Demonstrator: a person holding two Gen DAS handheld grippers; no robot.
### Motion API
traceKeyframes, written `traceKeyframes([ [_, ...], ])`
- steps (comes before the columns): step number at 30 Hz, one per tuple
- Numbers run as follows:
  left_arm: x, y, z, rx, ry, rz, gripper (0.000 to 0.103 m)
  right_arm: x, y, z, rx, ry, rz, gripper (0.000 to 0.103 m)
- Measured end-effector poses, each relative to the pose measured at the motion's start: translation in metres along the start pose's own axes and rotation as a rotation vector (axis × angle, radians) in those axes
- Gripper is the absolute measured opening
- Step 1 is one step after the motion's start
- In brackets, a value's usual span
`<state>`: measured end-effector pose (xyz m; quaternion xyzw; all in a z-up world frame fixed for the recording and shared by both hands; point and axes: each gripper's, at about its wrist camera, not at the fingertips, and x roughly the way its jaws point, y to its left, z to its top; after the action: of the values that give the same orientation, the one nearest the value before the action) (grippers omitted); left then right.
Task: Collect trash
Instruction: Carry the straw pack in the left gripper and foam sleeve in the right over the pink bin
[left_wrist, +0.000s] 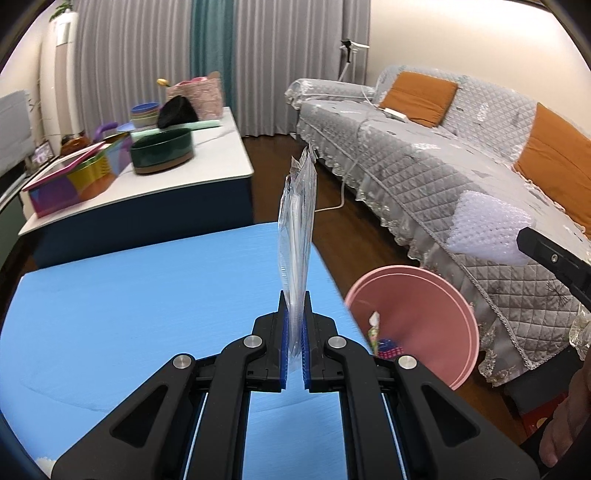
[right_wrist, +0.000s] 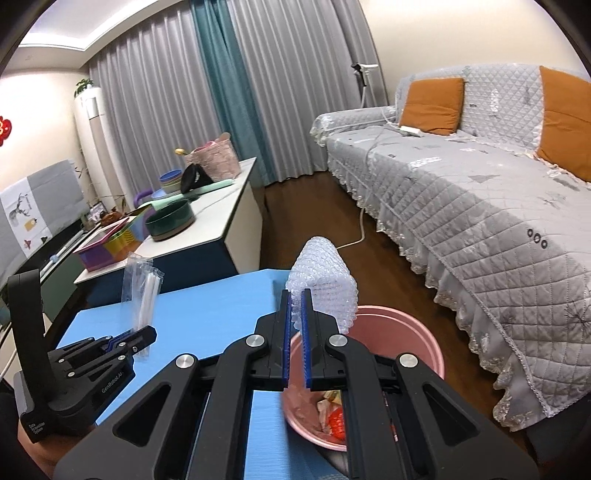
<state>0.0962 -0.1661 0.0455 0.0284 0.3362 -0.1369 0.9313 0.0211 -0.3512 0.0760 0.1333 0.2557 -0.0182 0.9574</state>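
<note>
My left gripper (left_wrist: 294, 299) is shut on a clear plastic wrapper (left_wrist: 297, 221) that stands up from its blue pads over the blue table (left_wrist: 129, 302). In the right wrist view the same left gripper (right_wrist: 142, 334) shows at the left with the clear plastic wrapper (right_wrist: 142, 291) upright in it. My right gripper (right_wrist: 295, 295) is shut on a wad of bubble wrap (right_wrist: 325, 284), held above the near rim of the pink bin (right_wrist: 413, 332). The pink bin (left_wrist: 424, 314) stands on the floor at the table's right edge, with wrappers and scraps inside. The bubble wrap (left_wrist: 487, 232) also shows at the right of the left wrist view.
A grey quilted sofa (right_wrist: 480, 206) with orange cushions (right_wrist: 432, 105) runs along the right. A white cabinet (right_wrist: 210, 225) behind the table carries bowls, a dark green pot (right_wrist: 170, 221) and coloured boxes. A white cable (right_wrist: 354, 240) lies on the wooden floor between them.
</note>
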Motion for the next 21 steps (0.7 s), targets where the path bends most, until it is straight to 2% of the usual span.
traceKeyframes([
  [12, 0.019, -0.042, 0.011, 0.037, 0.009, -0.06, 0.005, 0.004, -0.029, 0.002, 0.035, -0.003, -0.062, 0.005],
  [21, 0.04, -0.057, 0.013, 0.027, 0.05, -0.1, 0.005, 0.016, -0.05, -0.001, 0.091, 0.023, -0.097, 0.005],
])
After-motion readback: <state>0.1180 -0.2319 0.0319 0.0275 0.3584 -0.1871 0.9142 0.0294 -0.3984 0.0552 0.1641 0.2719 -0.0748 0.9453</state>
